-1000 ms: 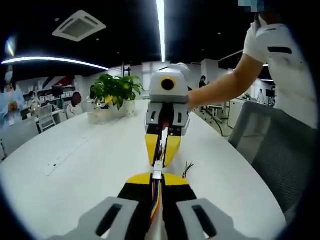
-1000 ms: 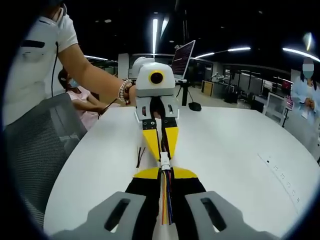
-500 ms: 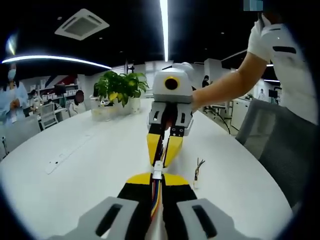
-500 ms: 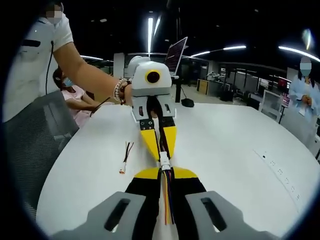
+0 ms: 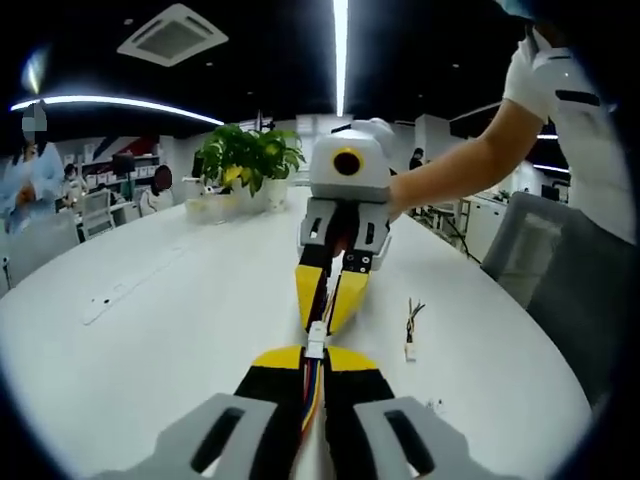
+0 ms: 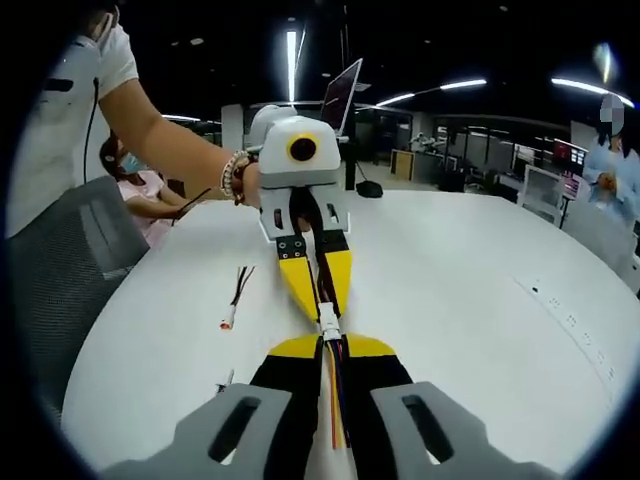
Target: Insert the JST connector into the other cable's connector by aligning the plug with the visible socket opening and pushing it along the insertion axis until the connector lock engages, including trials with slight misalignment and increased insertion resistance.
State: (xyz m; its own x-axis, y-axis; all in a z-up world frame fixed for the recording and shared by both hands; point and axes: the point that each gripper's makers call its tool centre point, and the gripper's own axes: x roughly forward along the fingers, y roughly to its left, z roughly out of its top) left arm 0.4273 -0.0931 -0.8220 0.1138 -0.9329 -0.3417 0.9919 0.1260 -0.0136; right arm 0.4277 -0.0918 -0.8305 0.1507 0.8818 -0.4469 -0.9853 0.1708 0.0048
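My left gripper (image 5: 315, 356) is shut on a cable with coloured wires (image 5: 312, 385) that ends in a small white connector (image 5: 316, 342). The right gripper (image 5: 324, 318) faces it tip to tip, its yellow fingers (image 5: 345, 295) shut on a dark cable. In the right gripper view my right gripper (image 6: 330, 346) grips coloured wires (image 6: 333, 400), and the left gripper (image 6: 322, 310) comes from the far side. The white connector pair (image 6: 328, 322) sits between the two sets of tips, touching. Whether the lock has caught cannot be told.
Both grippers hang over a white oval table (image 5: 150, 330). A loose spare cable (image 5: 410, 325) (image 6: 234, 296) lies beside them. A potted plant (image 5: 245, 160), a grey chair (image 5: 560, 280) (image 6: 70, 270), a laptop (image 6: 340, 95) and the person's arm (image 5: 450, 165) surround the table.
The grippers stay tip to tip with the connectors together. Both views have shifted over the table, so the loose spare cable now shows further out from the jaws.
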